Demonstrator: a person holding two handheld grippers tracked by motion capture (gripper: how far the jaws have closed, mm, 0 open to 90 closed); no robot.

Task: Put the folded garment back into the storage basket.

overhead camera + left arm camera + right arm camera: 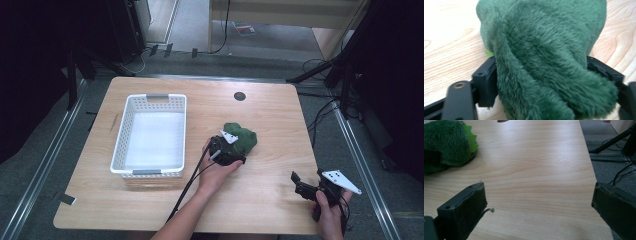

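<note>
The table is pale wood, with a small dark round hole near its far edge. On its left half sits a white basket with perforated walls, its long side running near to far.

Right of the basket, about mid-table, lies a green plush toy. It rests on the wood, well apart from the basket. In the right gripper view it sits at the far left, a lighter green frill sticking out of its side.

The left gripper is at the toy's near-left side, the person's forearm coming in from the near edge. In the left gripper view its jaws stand either side of the plush and press into the fur, part-closed on the toy.

The right gripper hovers near the table's near-right corner, well apart from the toy. Its jaws stand wide open with only bare wood between them.
</note>
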